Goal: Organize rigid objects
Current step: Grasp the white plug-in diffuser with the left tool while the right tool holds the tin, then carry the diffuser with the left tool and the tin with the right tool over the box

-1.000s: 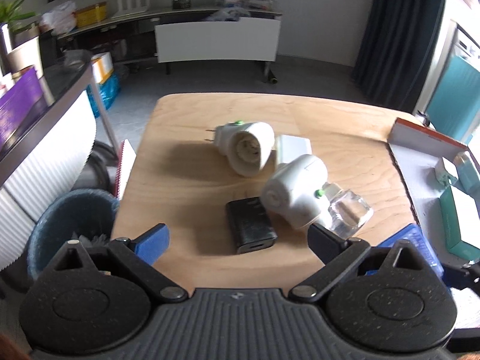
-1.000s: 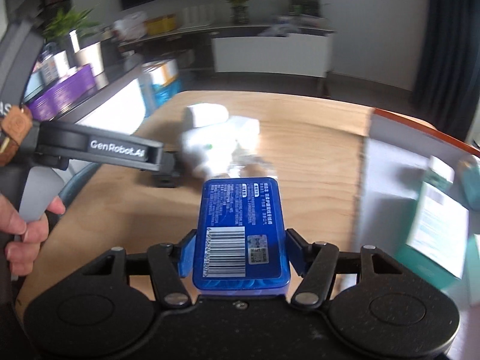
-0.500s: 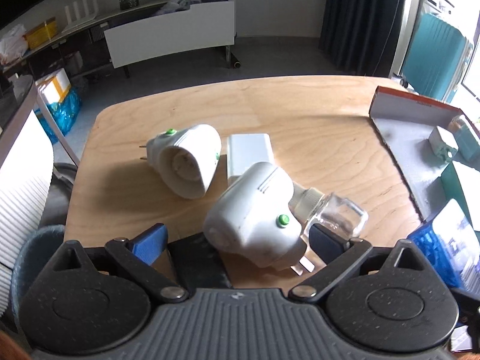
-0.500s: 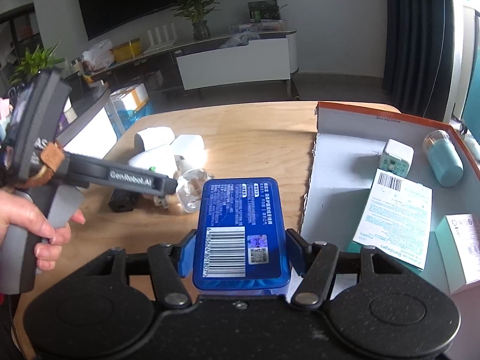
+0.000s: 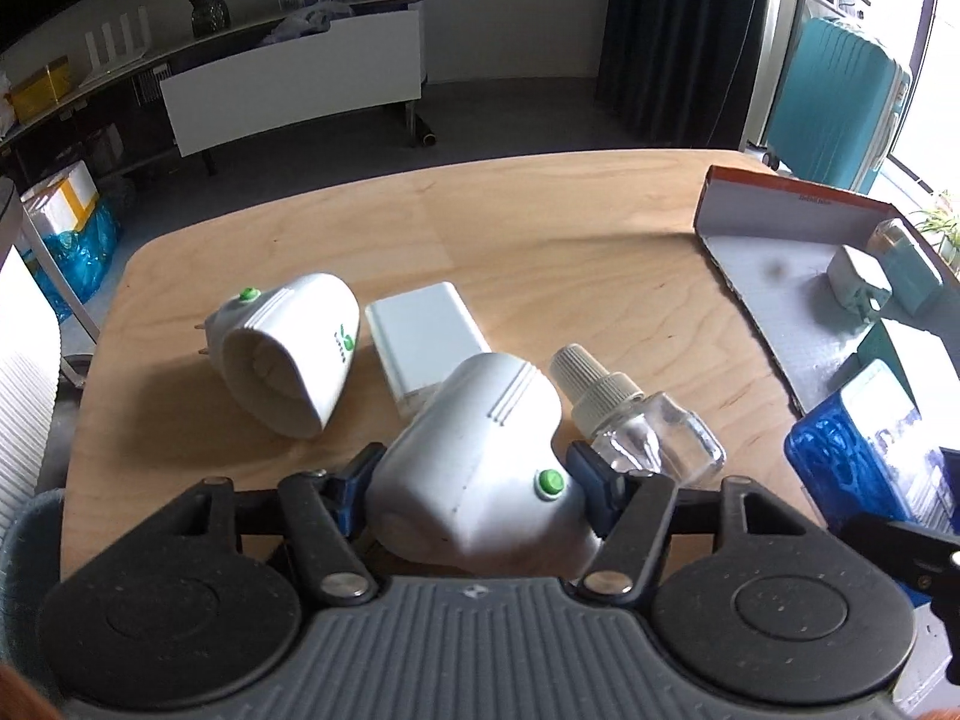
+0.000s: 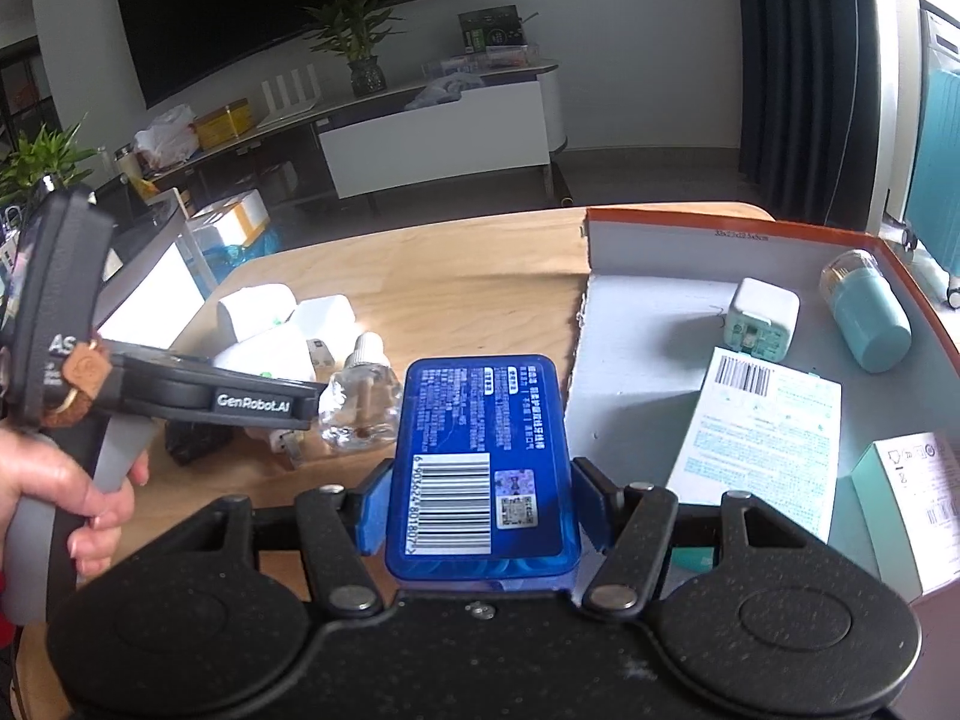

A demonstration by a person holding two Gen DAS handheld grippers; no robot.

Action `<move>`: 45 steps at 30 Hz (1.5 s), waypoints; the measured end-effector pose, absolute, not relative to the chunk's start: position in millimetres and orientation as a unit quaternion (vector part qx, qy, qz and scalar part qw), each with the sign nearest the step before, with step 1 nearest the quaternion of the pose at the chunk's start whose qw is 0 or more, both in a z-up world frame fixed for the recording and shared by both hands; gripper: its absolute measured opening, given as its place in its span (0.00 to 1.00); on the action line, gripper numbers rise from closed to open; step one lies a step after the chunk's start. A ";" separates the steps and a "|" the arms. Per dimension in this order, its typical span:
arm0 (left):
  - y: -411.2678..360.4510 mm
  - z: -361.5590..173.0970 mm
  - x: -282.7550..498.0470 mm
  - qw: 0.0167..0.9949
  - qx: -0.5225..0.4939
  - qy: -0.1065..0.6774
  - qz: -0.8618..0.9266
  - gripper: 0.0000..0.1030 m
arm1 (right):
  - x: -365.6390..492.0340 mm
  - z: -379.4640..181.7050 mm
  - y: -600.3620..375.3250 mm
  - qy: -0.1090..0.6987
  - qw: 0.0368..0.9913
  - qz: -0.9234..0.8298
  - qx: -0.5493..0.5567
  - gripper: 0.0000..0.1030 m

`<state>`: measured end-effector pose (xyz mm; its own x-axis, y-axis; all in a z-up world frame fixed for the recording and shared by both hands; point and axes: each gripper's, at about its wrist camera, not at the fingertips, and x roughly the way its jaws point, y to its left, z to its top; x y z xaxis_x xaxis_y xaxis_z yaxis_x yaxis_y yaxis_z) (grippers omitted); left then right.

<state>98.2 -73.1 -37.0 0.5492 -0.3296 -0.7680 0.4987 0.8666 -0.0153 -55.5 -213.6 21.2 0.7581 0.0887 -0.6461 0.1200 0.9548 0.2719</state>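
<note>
We work over a broad wooden table (image 5: 540,228) with a shallow open cardboard tray (image 6: 660,312) along its right side, the largest things here. In that tray already lie a paper leaflet (image 6: 762,438), a teal canister (image 6: 870,324), a small white charger cube (image 6: 762,312) and a teal-and-white carton (image 6: 906,492).

Our right gripper (image 6: 480,516) is clamped on a flat blue tin (image 6: 480,456) by its long sides and holds it over the table edge, just beside the tray's torn wall. We judge the tin stiff, light and a little slick, so the broad side grip suits it.

Our left gripper (image 5: 474,480) is closing around a white plug-in vaporiser (image 5: 480,468) lying on its side on the table near us; the blue pads sit at its flanks and look to be touching the shell. We judge it a hard, hollow plastic body, light, rounded and smooth, so it could roll or squirt out; the flat flanks near the green button are the place to hold.

A clear glass refill bottle (image 5: 642,426) lies touching that vaporiser on its right, fragile and the likeliest thing to be knocked as we lift. A white power bank (image 5: 426,342) lies just behind, a second vaporiser (image 5: 288,354) to the left, and a small black adapter (image 6: 192,438) sits under the left tool.
</note>
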 end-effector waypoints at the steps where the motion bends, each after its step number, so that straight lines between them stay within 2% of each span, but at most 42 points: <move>1: -72.1 -35.7 96.1 0.875 0.095 0.411 -0.238 0.64 | -55.2 20.2 -214.0 0.349 0.925 -0.009 0.152 0.71; 19: -51.9 10.5 41.1 0.902 0.026 0.387 -0.187 0.64 | -65.3 45.5 -204.8 0.327 0.934 0.009 0.141 0.71; 30: -56.3 30.8 23.7 0.915 0.018 0.368 -0.164 0.64 | -82.4 66.6 -208.6 0.305 0.943 0.007 0.131 0.71; 45: -57.9 37.8 8.8 0.919 0.005 0.356 -0.172 0.64 | -95.2 73.6 -219.2 0.301 0.946 -0.004 0.122 0.71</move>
